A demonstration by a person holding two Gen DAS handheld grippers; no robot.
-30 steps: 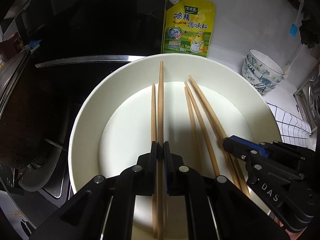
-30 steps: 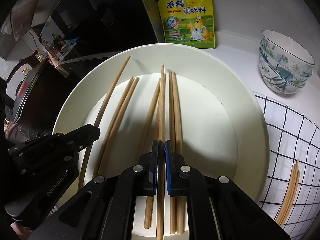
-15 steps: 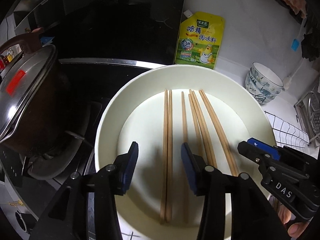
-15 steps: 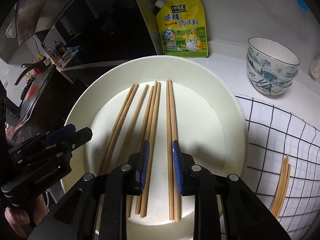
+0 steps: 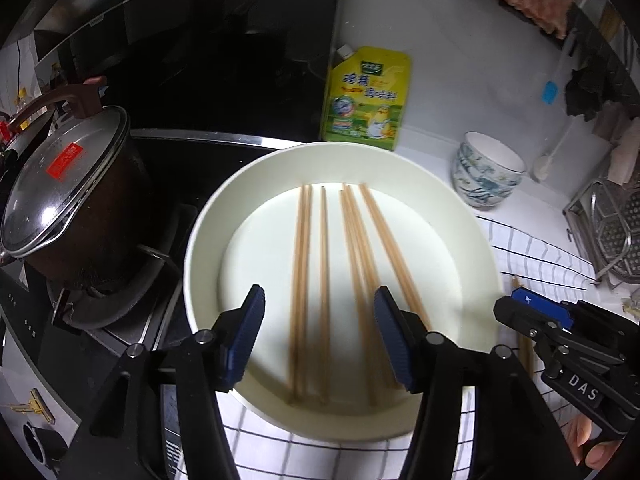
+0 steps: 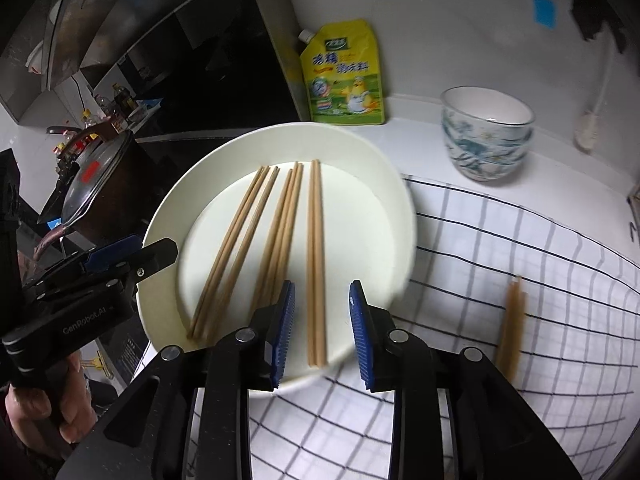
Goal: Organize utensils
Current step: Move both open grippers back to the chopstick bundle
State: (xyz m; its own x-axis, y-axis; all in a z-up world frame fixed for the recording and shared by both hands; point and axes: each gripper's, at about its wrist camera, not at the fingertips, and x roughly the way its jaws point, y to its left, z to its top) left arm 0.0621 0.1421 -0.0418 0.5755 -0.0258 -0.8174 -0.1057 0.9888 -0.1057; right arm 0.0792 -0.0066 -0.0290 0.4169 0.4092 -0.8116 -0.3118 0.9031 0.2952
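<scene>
Several wooden chopsticks [image 5: 352, 272] lie side by side in a large white plate [image 5: 208, 216]; they also show in the right wrist view [image 6: 280, 232], in the plate [image 6: 384, 176]. My left gripper [image 5: 320, 340] is open and empty above the plate's near edge. My right gripper [image 6: 320, 332] is open and empty over the plate's near edge, with one pair of chopsticks [image 6: 316, 260] lying below its gap. Another pair of chopsticks [image 6: 512, 328] lies on the checked cloth [image 6: 520, 264] to the right.
A lidded dark pot [image 5: 68, 196] sits on the stove at left. A yellow seasoning pouch [image 5: 366, 100] leans on the wall behind the plate. Stacked patterned bowls [image 5: 486, 168] stand at right, a metal rack [image 5: 612, 232] further right.
Both grippers were shut on chopsticks a second ago; they have opened, let the chopsticks drop into the plate, and pulled back and up.
</scene>
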